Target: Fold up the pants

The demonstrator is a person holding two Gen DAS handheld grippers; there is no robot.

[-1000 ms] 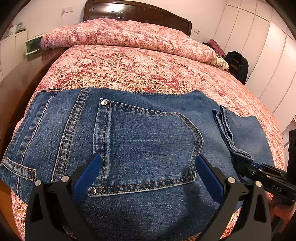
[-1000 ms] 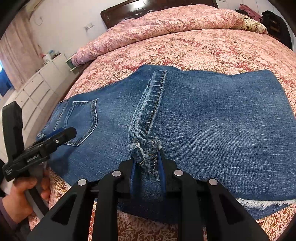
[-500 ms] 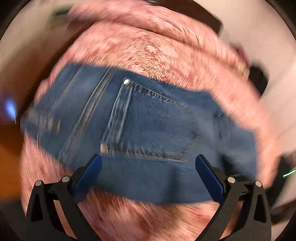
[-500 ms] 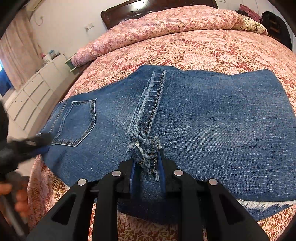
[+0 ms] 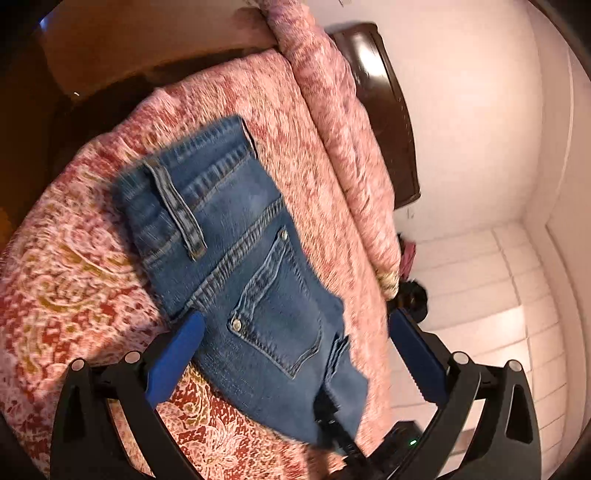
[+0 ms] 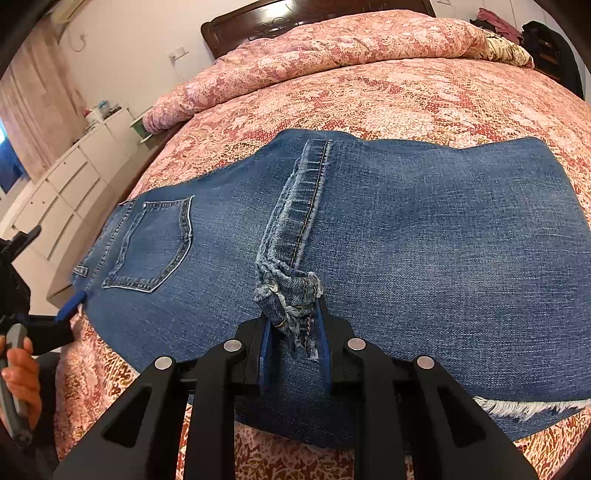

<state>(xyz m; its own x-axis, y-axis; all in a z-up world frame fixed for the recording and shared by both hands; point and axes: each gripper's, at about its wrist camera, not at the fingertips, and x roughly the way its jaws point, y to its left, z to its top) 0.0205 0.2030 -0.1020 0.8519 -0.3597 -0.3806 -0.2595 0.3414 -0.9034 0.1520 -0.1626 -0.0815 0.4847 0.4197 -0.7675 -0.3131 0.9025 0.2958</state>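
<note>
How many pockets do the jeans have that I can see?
1. The back pocket sits on the jeans near the waist end, toward the left gripper. More pockets may be hidden underneath, since the jeans lie folded on the bed.

Folded jeans point(image 6: 406, 229) spread flat across bed point(image 6: 424, 99), back pocket point(image 6: 155, 243) toward left. Right gripper point(image 6: 291, 350) closed on bunched, frayed hem point(image 6: 291, 295) at near edge — blue pads pressed against denim on both sides. Left gripper point(image 6: 55, 317) at far left, blue fingertip just beside waistband corner, contact unclear. Hand point(image 6: 18, 380) on its handle. Quilt point(image 6: 332, 40) rolled along headboard point(image 6: 295, 14) — white drawers point(image 6: 55, 195) beyond.
</note>
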